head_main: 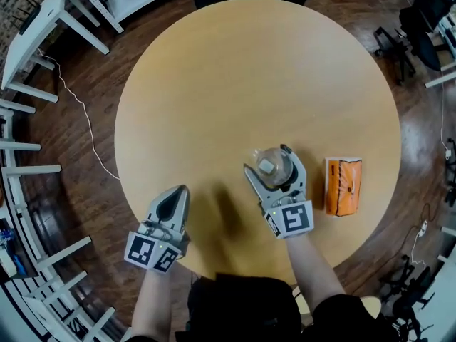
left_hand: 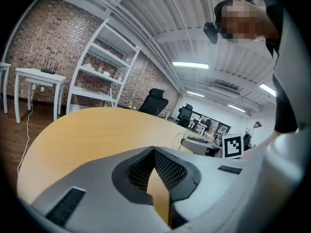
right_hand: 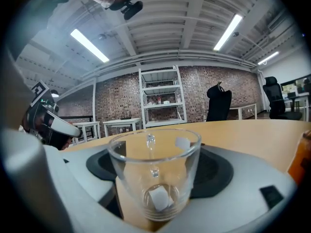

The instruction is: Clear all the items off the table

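Right gripper (head_main: 269, 160) clasps a clear round glass cup (right_hand: 154, 178) with a white sticker inside, on the smooth wooden tabletop (head_main: 235, 84). A crinkly orange packet (head_main: 343, 185) lies right of the cup. Left gripper (head_main: 183, 190) is closed and empty.

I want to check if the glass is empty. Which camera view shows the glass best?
The right gripper view: the glass fills its centre, upright between the jaws, with walls and base clear. The head view shows it only from above, small, mostly its rim. The left gripper view shows at most a faint outline.
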